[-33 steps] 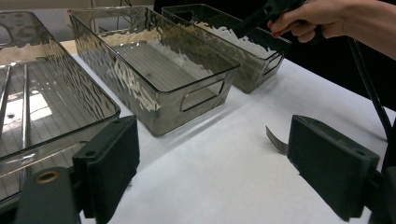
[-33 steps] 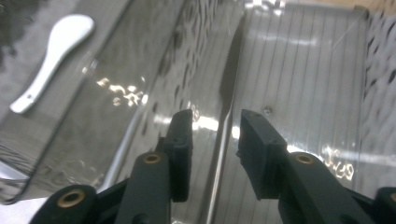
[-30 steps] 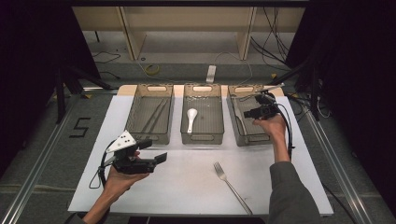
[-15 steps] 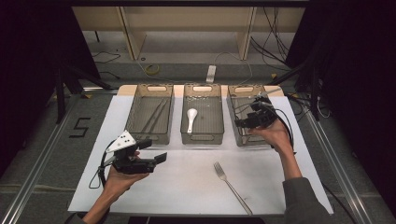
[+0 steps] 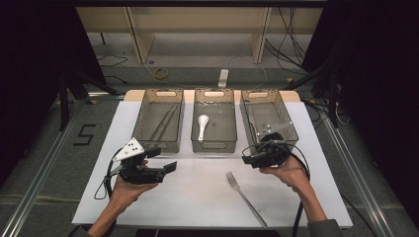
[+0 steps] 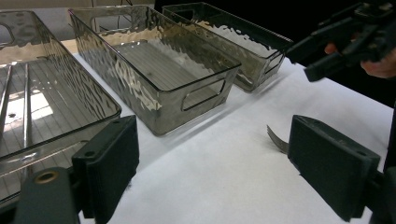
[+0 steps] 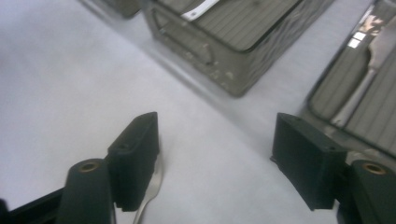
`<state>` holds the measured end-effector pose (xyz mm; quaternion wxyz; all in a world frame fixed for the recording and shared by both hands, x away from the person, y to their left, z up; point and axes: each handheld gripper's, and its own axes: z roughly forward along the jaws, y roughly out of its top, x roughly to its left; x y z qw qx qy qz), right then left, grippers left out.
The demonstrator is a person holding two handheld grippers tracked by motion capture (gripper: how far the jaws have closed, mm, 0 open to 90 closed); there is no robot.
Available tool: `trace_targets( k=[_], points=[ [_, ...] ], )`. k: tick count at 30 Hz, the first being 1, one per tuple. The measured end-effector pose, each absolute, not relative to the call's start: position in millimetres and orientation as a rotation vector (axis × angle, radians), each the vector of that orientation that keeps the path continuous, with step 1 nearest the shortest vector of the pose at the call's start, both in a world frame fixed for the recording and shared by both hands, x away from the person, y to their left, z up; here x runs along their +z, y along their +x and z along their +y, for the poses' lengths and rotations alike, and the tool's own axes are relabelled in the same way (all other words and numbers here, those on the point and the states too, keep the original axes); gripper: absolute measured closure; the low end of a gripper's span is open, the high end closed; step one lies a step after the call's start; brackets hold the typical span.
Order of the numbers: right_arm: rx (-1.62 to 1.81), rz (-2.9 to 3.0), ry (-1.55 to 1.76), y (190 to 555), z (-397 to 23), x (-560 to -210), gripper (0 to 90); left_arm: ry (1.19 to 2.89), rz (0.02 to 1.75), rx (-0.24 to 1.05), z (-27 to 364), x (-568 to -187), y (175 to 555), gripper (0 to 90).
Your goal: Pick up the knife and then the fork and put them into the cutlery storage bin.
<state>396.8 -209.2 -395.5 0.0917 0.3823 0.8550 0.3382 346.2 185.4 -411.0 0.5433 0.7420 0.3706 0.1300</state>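
A metal fork (image 5: pixel 243 195) lies on the white mat (image 5: pixel 197 197), tines toward the bins. My right gripper (image 5: pixel 248 157) hovers just in front of the right bin (image 5: pixel 269 118), pointing left. Its jaws have just been opening, with nothing between them. In the right gripper view my right gripper (image 7: pixel 217 149) stands open over the mat, and the fork (image 7: pixel 152 186) peeks out under one jaw. My left gripper (image 5: pixel 165 159) is held open above the mat's left side. In the left gripper view my left gripper (image 6: pixel 210 158) is open, the fork's tines (image 6: pixel 278 137) showing beside one jaw.
Three smoky clear bins stand in a row at the back of the mat. The left bin (image 5: pixel 159 121) holds thin sticks, the middle bin (image 5: pixel 213 123) a white spoon (image 5: pixel 202 124). A metal utensil (image 7: pixel 364 88) lies in the right bin. Cables trail beyond the table.
The right gripper has drawn back from above the right bin toward the near side and now sits in front of it with wider jaws. The left gripper has kept still.
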Motion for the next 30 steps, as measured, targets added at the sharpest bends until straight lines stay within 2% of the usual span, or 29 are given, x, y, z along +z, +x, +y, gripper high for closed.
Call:
trace_targets(
  k=[6, 12, 21, 30],
  points=[
    [1.032, 2.586, 1.109, 378, -204, -407, 25.1, 1.760, 0.879, 0.309, 185, -411, 346, 16.2],
    [1.074, 2.598, 1.046, 362, -199, -412, 25.6, 1.761, 0.879, 0.312, 185, -411, 347, 16.1],
    [1.095, 2.653, 0.963, 348, -190, -420, 46.8, 1.762, 0.878, 0.315, 185, -411, 347, 16.1],
    [1.117, 2.686, 0.950, 341, -195, -427, 63.5, 1.765, 0.883, 0.313, 184, -411, 348, 16.1]
  ],
)
